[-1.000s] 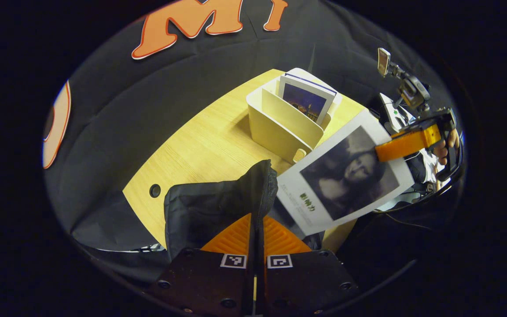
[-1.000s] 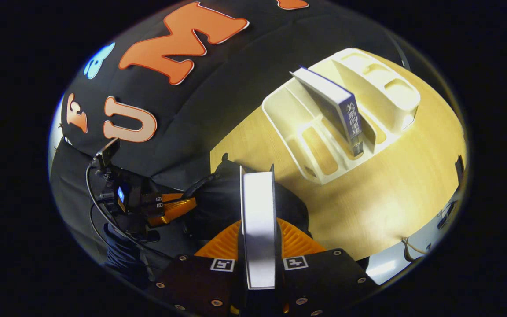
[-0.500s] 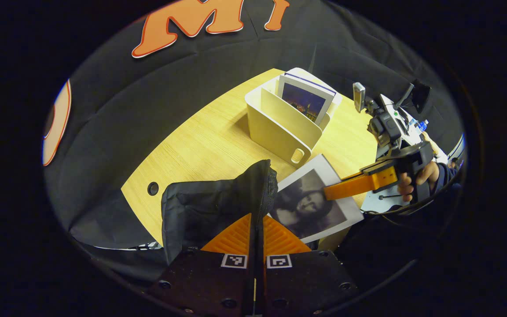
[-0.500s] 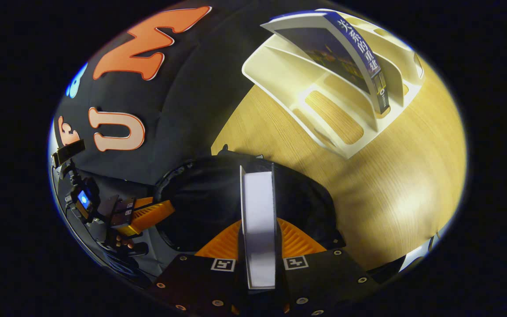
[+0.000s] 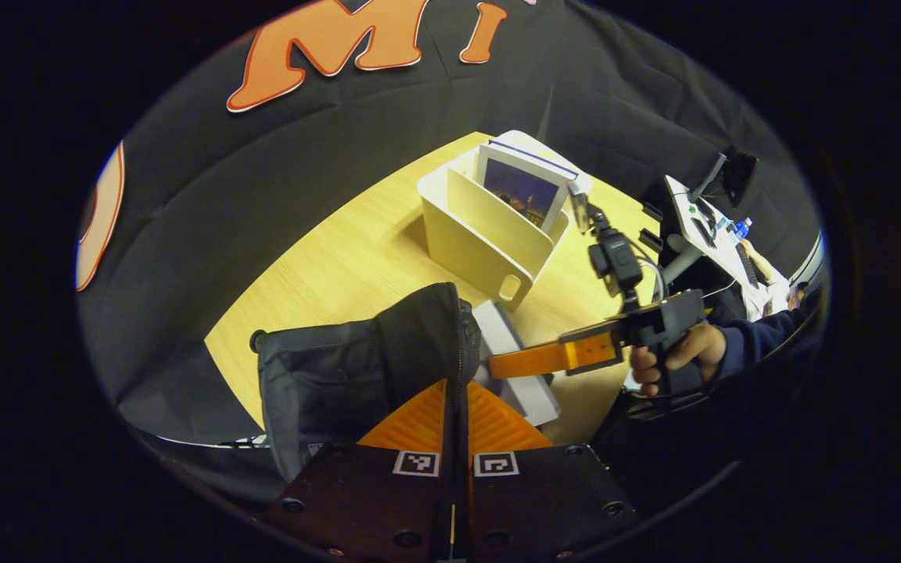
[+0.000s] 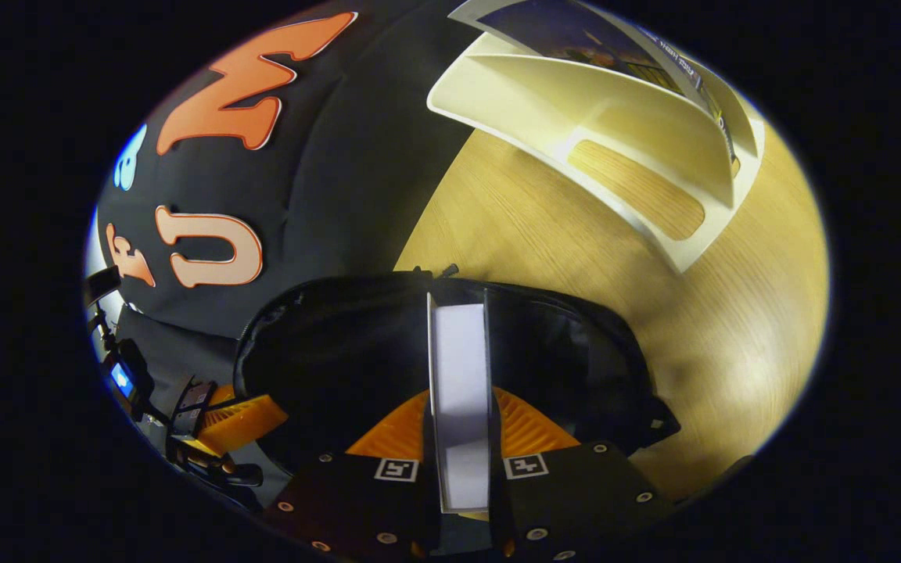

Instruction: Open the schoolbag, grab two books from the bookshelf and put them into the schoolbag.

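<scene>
The black schoolbag (image 5: 341,367) stands on the wooden table with its mouth held open. My left gripper (image 5: 454,387) is shut on the bag's zipper edge. My right gripper (image 6: 458,395) is shut on a white-covered book (image 6: 458,352), whose page edge points into the bag's open mouth (image 6: 341,352). In the left gripper view, that book (image 5: 517,375) is partly behind the bag's edge, with the right gripper (image 5: 501,365) and the hand (image 5: 673,356) holding it alongside. Another book with a dark cover (image 5: 519,188) leans in the white bookshelf (image 5: 474,234).
The bookshelf (image 6: 615,117) stands just beyond the bag, with its near compartments empty. The left gripper (image 6: 235,414) is at the bag's left rim in the right gripper view. A stand with a monitor (image 5: 720,176) is past the table's right edge. A cable hole (image 5: 256,340) is by the bag.
My right gripper has carried the white book down and left, from beside the bookshelf into the bag's mouth. The left gripper has stayed shut on the bag's edge.
</scene>
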{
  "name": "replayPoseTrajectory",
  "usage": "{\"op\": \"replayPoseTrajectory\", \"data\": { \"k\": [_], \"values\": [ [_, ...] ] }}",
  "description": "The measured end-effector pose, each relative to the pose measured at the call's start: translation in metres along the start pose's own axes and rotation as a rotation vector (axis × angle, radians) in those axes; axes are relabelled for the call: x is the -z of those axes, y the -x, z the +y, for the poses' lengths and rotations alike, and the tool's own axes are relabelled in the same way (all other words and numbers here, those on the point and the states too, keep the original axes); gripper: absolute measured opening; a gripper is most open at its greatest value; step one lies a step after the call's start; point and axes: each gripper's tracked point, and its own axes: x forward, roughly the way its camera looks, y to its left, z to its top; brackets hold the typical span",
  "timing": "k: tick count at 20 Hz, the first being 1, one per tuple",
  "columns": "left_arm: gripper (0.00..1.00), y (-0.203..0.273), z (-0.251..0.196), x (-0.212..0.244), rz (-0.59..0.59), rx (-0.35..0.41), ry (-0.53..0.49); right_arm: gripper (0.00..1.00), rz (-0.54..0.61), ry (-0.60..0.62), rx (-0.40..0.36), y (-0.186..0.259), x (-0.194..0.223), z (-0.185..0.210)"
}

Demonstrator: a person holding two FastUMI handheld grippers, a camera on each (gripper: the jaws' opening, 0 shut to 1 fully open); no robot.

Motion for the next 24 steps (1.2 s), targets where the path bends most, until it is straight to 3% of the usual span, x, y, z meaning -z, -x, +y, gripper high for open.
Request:
{"op": "replayPoseTrajectory", "data": {
  "k": [5, 9, 12, 24],
  "values": [
    [0.02, -0.008, 0.008, 0.012, 0.012, 0.01, 0.045, 0.25, -0.014, 0.026, -0.072, -0.007, 0.008, 0.008],
    [0.02, -0.008, 0.016, 0.012, 0.013, 0.001, 0.062, 0.25, -0.008, 0.036, -0.078, 0.02, 0.01, 0.003],
    [0.02, -0.011, 0.015, 0.011, 0.012, 0.01, 0.064, 0.25, -0.019, -0.009, -0.127, 0.034, 0.007, 0.007],
    [0.02, -0.019, -0.011, 0.005, 0.012, 0.053, 0.041, 0.25, -0.018, 0.024, -0.136, -0.042, 0.017, 0.016]
  ]
}}
